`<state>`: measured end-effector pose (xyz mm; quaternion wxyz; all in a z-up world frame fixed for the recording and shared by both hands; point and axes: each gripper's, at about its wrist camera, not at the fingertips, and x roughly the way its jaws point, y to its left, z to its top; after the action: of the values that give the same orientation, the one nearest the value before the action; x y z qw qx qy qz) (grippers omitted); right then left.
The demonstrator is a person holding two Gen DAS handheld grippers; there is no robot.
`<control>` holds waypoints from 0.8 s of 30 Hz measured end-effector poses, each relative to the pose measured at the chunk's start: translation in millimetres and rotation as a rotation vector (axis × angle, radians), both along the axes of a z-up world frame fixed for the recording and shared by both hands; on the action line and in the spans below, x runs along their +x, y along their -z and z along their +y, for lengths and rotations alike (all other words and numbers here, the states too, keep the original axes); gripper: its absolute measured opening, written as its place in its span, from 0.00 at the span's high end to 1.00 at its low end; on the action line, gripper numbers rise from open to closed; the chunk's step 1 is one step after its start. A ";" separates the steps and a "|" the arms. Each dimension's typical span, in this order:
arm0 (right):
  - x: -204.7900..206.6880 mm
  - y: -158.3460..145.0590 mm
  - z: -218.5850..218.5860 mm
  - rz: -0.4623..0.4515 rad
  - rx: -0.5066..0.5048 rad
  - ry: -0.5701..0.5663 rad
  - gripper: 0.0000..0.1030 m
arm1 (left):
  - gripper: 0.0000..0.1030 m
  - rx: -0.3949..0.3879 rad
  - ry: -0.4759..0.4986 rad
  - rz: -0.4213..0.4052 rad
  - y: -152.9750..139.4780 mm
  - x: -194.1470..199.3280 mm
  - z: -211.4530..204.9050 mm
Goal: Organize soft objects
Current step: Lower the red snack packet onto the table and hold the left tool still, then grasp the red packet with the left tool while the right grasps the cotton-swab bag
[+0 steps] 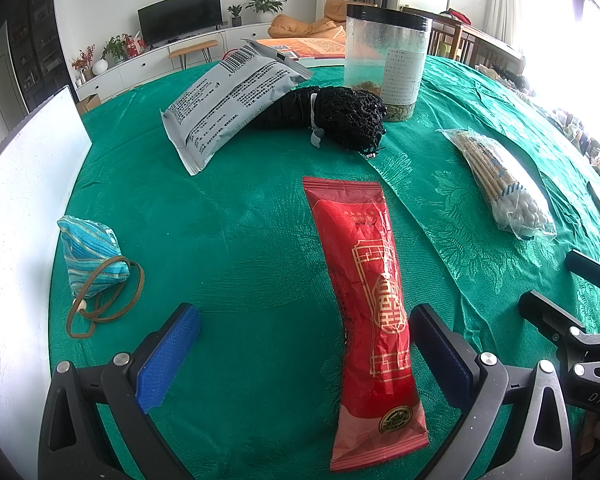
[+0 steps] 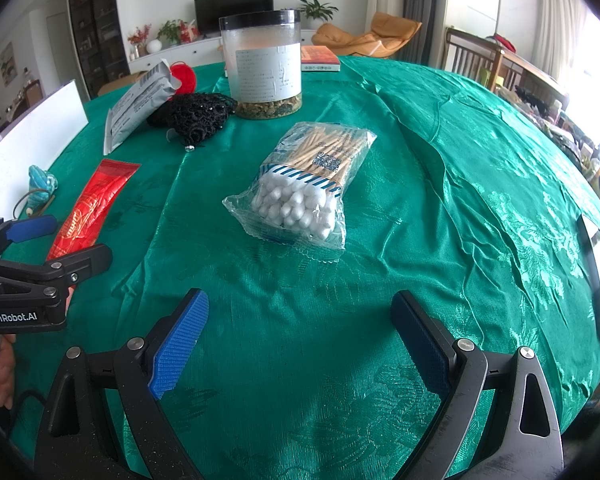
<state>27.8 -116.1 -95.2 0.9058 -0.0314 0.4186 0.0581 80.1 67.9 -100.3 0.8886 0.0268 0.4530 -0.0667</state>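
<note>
We see the left tongs (image 1: 306,354) spread wide low in the left wrist view, their blue pads on either side of a long red packet (image 1: 366,308) that lies on the green-clothed desk (image 1: 236,240) and runs from the frame's centre down to its lower edge; the right pad sits just beside the packet, and we cannot tell whether it touches. At the left of that frame a small turquoise pouch (image 1: 90,254) with a brown cord rests near a white board (image 1: 28,184). Toward the top, a grey packet (image 1: 228,100) leans on a black net bundle (image 1: 348,118), with a clear jar (image 1: 386,60) behind them. In the right wrist view the right tongs (image 2: 300,340) also stand wide and hold nothing, low in the frame, above bare cloth. A bag of cotton swabs (image 2: 304,184) lies at the centre of that frame, well apart from them.
</note>
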 end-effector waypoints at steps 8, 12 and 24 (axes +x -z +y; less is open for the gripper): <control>22.4 -31.6 -84.0 0.055 0.405 0.187 0.10 | 0.02 0.020 0.023 0.096 -5.3 -2.4 3.5; 68.4 -34.9 -80.7 0.182 0.345 0.157 0.10 | 0.16 0.000 0.042 0.112 -5.6 -2.3 -3.8; 129.9 -48.2 -42.3 0.198 0.190 0.082 0.65 | 0.86 -0.161 -0.021 0.045 -39.3 14.4 6.2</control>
<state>157.7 -158.4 -47.1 0.8607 0.0775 0.4992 0.0633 94.5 74.1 -61.0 0.8782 -0.0509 0.4662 -0.0943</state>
